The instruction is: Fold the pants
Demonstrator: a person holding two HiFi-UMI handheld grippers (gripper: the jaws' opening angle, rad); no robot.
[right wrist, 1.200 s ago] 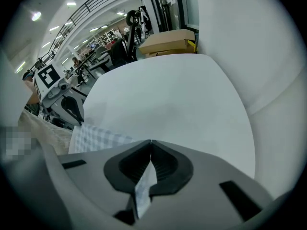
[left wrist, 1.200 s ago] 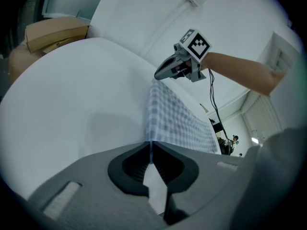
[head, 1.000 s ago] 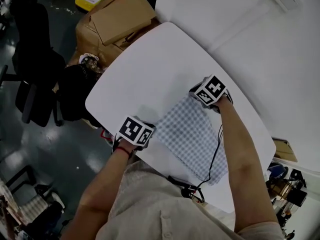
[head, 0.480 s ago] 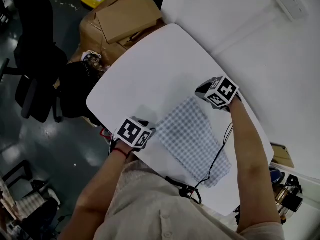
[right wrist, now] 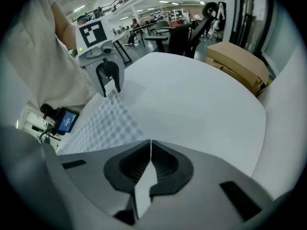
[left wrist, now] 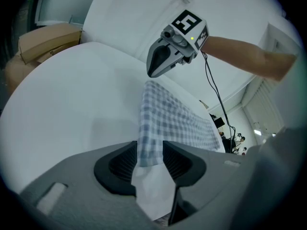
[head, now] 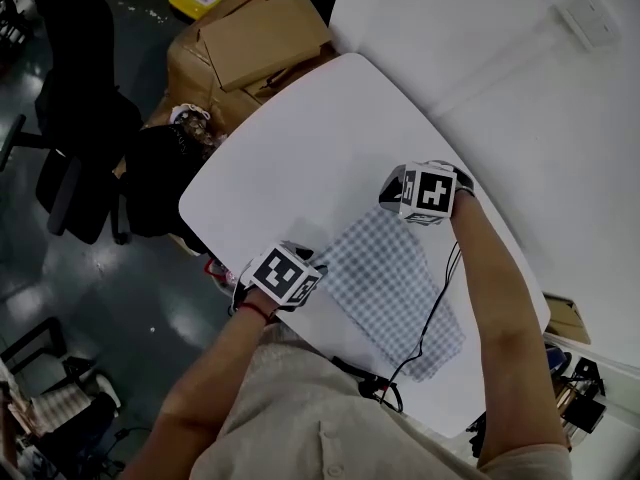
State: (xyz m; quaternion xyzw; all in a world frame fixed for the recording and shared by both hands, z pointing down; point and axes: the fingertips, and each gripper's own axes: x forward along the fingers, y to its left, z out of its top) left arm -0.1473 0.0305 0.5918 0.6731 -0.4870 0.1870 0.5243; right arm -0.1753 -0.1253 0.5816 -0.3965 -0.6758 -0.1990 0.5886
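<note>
Your left gripper [left wrist: 149,148]: jaws have just been opening, and the near corner of the checked pants [head: 395,288] sits loose between them. The pants lie flat on the white table [head: 300,138]. Your right gripper [right wrist: 150,143]: jaws closed at the far corner, grip unconfirmed. The cloth is probably thin, limp and light; pinch it at corners.

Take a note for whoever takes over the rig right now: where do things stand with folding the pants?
Left tool: jaws apart, just been opening; a corner of the checked pants lies loose between them.
Right tool: shut above another corner, seemingly empty.
Pants: flat on the white table, in a narrow strip.
Done: probably one lengthwise fold. Left: likely folding across.
</note>
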